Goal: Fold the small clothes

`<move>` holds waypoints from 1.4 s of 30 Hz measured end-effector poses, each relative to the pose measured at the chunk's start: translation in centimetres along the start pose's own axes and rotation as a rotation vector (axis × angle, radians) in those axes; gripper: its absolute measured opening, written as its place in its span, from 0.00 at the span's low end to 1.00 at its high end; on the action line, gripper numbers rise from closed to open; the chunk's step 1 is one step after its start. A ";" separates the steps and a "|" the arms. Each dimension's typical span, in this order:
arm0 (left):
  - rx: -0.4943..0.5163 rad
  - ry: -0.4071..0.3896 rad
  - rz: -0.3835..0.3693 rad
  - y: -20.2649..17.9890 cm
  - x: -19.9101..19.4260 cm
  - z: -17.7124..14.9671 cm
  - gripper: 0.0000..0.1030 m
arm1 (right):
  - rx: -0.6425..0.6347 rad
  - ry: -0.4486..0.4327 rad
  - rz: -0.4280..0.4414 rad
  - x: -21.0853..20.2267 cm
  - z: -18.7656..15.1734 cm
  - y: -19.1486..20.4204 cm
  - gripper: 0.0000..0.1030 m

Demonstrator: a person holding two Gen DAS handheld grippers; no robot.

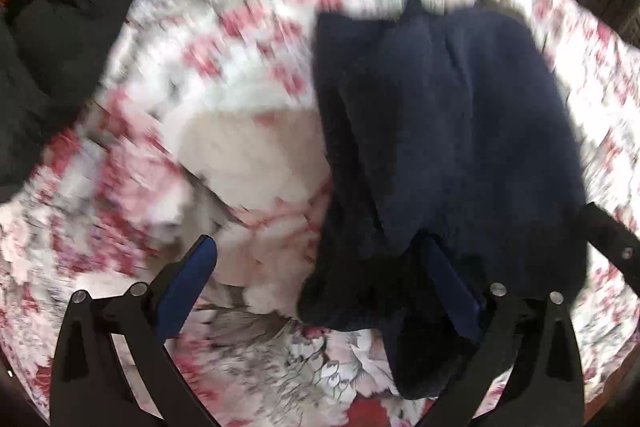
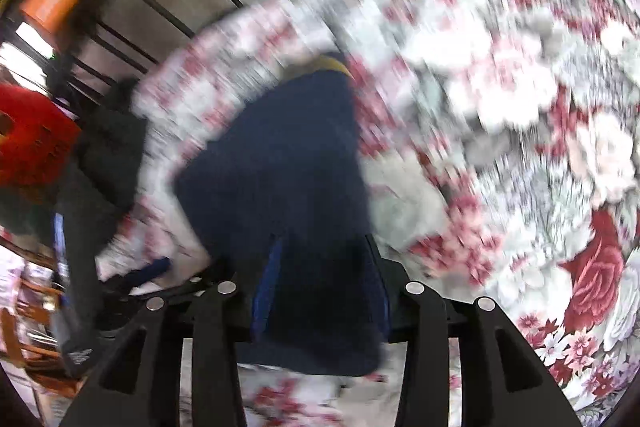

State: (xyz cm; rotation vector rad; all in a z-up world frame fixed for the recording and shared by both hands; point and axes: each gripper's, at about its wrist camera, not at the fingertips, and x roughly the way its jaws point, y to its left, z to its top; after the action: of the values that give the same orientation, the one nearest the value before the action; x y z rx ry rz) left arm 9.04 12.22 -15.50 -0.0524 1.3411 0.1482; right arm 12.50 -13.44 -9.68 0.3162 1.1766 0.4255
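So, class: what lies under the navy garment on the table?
The navy garment lies on a red-and-white floral tablecloth, with a pale cloth beside its edge. Whatever is directly beneath the garment is covered, and the blur hides fine detail.

Folded garment (image 1: pixel 448 131) on the tablecloth (image 1: pixel 224 39), cloth heap (image 1: pixel 52 39) far left at the edge

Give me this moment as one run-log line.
stage: folding navy garment | surface: floral cloth | left gripper: open, over garment edge | right gripper: garment between fingers, grip unclear | views blurred
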 end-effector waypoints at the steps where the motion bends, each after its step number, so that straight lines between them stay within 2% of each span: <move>1: -0.009 -0.006 0.001 0.0 0.2 -0.1 0.96 | 0.011 0.023 0.000 1.2 -0.3 -0.7 0.56; 2: -0.008 -0.008 0.007 -0.1 0.1 0.0 0.96 | 0.045 0.022 0.012 1.9 -0.4 -1.4 0.61; 6: 0.052 -0.047 0.055 -1.2 -0.6 -0.3 0.96 | 0.118 0.054 0.059 2.2 0.3 -2.7 0.62; 10: 0.083 -0.077 0.085 -2.7 -1.8 0.1 0.95 | 0.079 0.037 0.018 1.2 0.5 -2.2 0.62; 17: 0.059 -0.164 0.049 -2.3 -5.7 0.1 0.95 | 0.009 -0.036 -0.003 -1.5 0.5 -0.2 0.62; 24: 0.060 -0.216 0.033 -1.8 -6.8 -1.4 0.95 | -0.065 -0.065 -0.012 -3.4 0.1 0.7 0.62; 26: 0.068 -0.223 0.036 -2.0 -7.7 -2.1 0.95 | -0.079 -0.065 -0.022 -3.6 0.0 0.8 0.63; 35: 0.081 -0.219 0.061 -2.0 -6.2 -1.3 0.95 | -0.085 -0.048 -0.032 -2.6 -0.3 1.1 0.63; 42: 0.101 -0.175 0.088 -2.5 -4.4 -1.5 0.95 | -0.048 -0.005 -0.046 -0.8 -0.6 -0.2 0.63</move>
State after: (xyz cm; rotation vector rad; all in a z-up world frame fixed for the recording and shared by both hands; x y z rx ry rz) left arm 7.01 9.22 -11.69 0.1030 1.1748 0.1551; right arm 11.73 -13.98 -9.27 0.2485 1.1647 0.4117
